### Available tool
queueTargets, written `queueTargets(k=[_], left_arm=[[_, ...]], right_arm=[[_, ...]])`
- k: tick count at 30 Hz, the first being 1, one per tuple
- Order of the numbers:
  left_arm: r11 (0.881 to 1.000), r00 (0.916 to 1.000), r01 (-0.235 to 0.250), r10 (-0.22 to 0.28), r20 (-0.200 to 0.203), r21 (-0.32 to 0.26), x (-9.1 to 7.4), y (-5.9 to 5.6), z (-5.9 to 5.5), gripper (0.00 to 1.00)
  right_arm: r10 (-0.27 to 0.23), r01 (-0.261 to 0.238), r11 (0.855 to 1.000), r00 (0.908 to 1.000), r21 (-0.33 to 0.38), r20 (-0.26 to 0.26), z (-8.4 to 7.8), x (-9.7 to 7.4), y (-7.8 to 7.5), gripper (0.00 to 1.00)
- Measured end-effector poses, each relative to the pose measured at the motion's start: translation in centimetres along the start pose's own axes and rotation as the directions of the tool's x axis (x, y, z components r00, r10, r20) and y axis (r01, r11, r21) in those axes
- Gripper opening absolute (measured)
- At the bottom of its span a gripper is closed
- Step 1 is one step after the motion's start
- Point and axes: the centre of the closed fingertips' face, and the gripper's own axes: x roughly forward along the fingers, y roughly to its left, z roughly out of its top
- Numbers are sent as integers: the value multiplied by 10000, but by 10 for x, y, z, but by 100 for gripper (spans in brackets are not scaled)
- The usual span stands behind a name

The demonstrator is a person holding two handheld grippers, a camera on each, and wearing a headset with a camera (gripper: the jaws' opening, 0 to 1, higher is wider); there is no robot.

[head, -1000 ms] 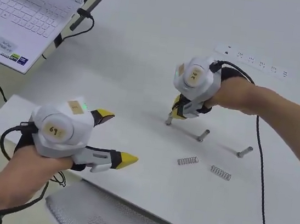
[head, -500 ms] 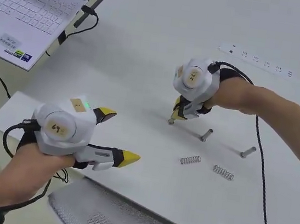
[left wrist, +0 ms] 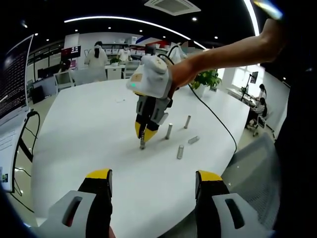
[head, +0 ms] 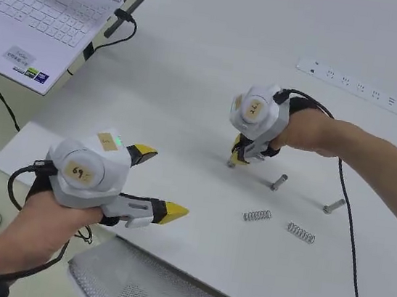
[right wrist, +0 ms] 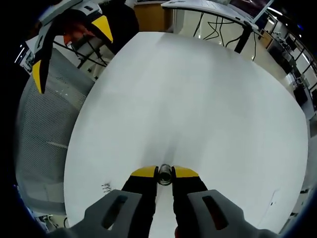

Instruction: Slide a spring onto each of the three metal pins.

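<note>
On white workbench (head: pixel 195 60), two springs (head: pixel 257 215), laptop (head: pixel 35 2), power strip (head: pixel 349 86), ceiling lights (left wrist: pixel 119 20) overhead

Shiny metal spring (right wrist: pixel 164 175), pins (head: pixel 278 182); matt table (head: pixel 217 63)

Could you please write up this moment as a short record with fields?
left gripper: open, holding nothing, near the table's front edge
right gripper: shut on a pin, tips pointing down at the table
other pins: two, bare
springs: two, lying loose on the table
spring on held pin: cannot tell
background: laptop, power strip
</note>
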Motion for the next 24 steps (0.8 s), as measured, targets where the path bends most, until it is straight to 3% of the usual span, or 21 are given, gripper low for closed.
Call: queueTargets(k=[24], left_arm=[[10000, 10000, -35, 35, -62, -39, -1, 1, -3, 64]], right_arm=[[174, -174, 9998, 9995, 6, -278, -6, 16, 4, 10]])
